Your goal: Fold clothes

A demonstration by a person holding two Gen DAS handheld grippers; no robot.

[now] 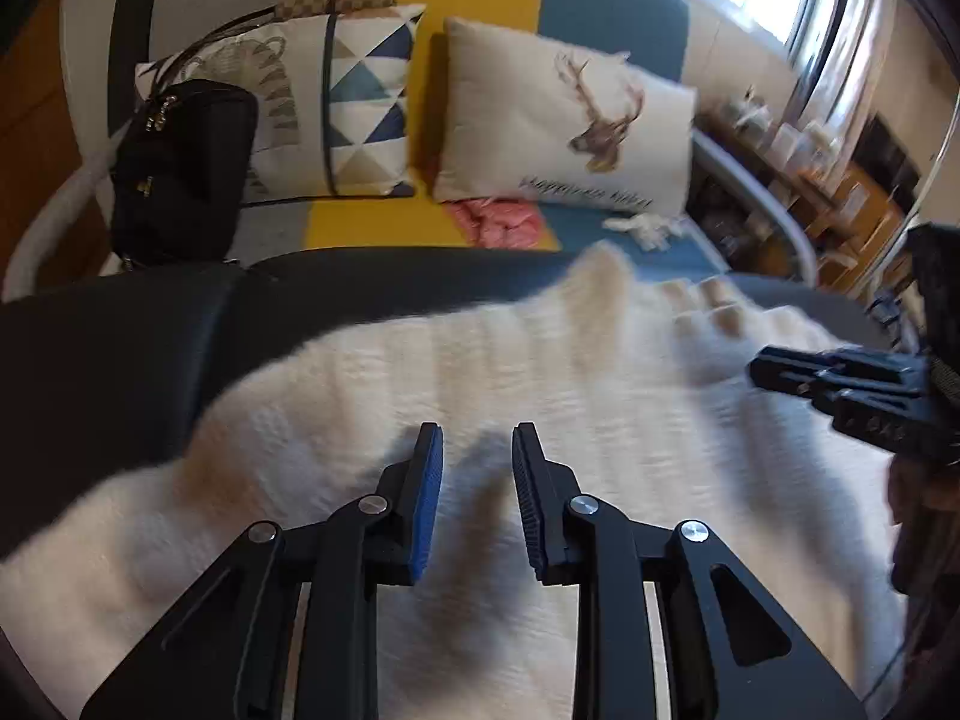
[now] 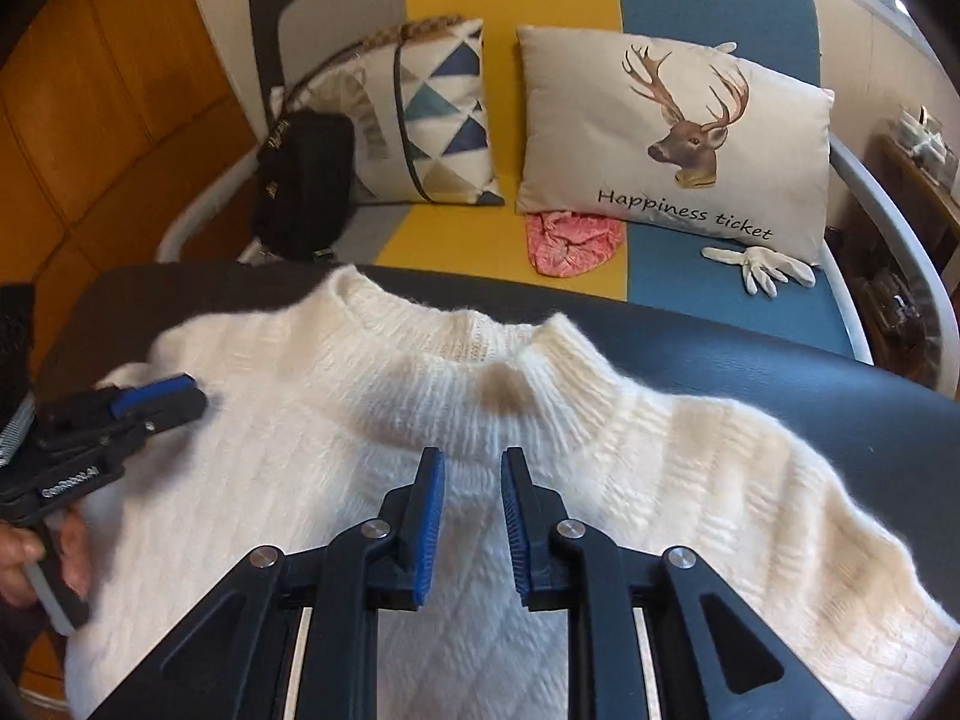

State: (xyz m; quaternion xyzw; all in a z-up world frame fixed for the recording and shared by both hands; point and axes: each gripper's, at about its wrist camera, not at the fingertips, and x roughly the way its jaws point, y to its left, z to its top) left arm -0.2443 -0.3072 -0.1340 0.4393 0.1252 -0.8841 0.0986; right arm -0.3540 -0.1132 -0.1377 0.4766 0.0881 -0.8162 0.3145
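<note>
Sweater (image 2: 456,480) flat on table (image 2: 810,360), neckline (image 2: 480,342) toward 12 o'clock. Sofa (image 2: 504,240) behind table. On sofa seat: bag (image 2: 303,186) at 10 o'clock, patterned cushion (image 2: 432,114) just beside it, deer cushion (image 2: 672,138) at 1 o'clock, crumpled cloth (image 2: 570,237) before deer cushion, gloves (image 2: 759,264) at 2 o'clock. Left gripper (image 2: 186,393) over sweater at 9 o'clock.
</note>
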